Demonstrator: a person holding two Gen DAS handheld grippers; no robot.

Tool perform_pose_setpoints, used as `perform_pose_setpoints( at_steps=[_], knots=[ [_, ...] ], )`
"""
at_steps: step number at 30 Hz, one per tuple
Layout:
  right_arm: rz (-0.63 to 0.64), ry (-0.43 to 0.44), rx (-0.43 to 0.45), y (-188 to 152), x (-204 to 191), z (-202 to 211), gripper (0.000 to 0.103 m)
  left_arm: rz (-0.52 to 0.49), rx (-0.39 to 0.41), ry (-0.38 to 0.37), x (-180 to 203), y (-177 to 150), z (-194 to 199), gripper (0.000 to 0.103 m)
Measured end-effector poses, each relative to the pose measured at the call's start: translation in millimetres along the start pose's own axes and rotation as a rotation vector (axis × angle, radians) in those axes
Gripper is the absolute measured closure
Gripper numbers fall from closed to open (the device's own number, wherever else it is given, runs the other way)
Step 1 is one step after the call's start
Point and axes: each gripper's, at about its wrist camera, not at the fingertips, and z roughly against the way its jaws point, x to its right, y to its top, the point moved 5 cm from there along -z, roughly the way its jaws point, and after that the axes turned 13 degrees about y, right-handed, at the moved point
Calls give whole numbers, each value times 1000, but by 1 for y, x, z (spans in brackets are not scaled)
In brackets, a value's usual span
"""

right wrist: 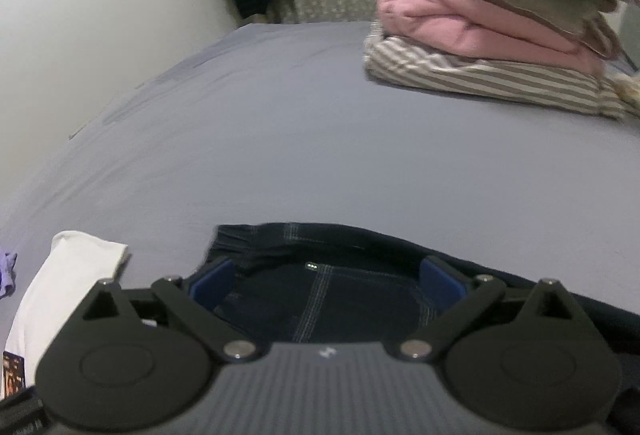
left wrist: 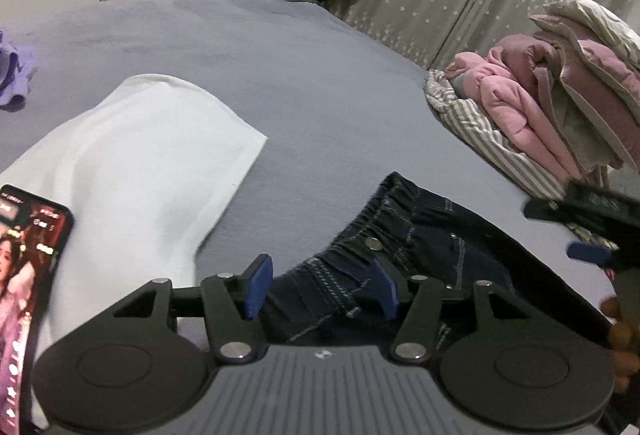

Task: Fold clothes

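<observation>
Both wrist views close, angled down over bed (left wrist: pixel 320 83) — shared: jeans (left wrist: pixel 432 247), far clothes pile (right wrist: pixel 500 27).

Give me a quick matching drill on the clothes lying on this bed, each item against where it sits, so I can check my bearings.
Items:
1. dark denim jeans with an elastic waistband
2. folded white cloth
3. folded pink padded jacket
4. crumpled lilac garment

Places:
A. at the bed's far left edge
B. on a striped folded cloth, far right
C. directly ahead of the left claw
D. left of the jeans

Pairs: 1-C, 2-D, 3-B, 4-A
</observation>
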Motion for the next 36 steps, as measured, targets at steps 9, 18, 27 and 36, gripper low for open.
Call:
perform_pose_setpoints(
  at_steps=[9, 18, 27, 36],
  knots=[
    [-75, -40, 54, -25, 71, 68, 0, -19, 7, -15, 36, -7, 5, 49],
    [-184, -137, 96, -59, 154, 116, 0, -77, 26, -33, 79, -20, 7, 49],
    [-251, -45, 162, -90, 205, 146, 0, -129, 23, -32, 110, -35, 0, 49],
    [-342, 102, 211, -91, 227, 192, 0, -245, 33, -92, 144, -51, 4, 48]
  ],
)
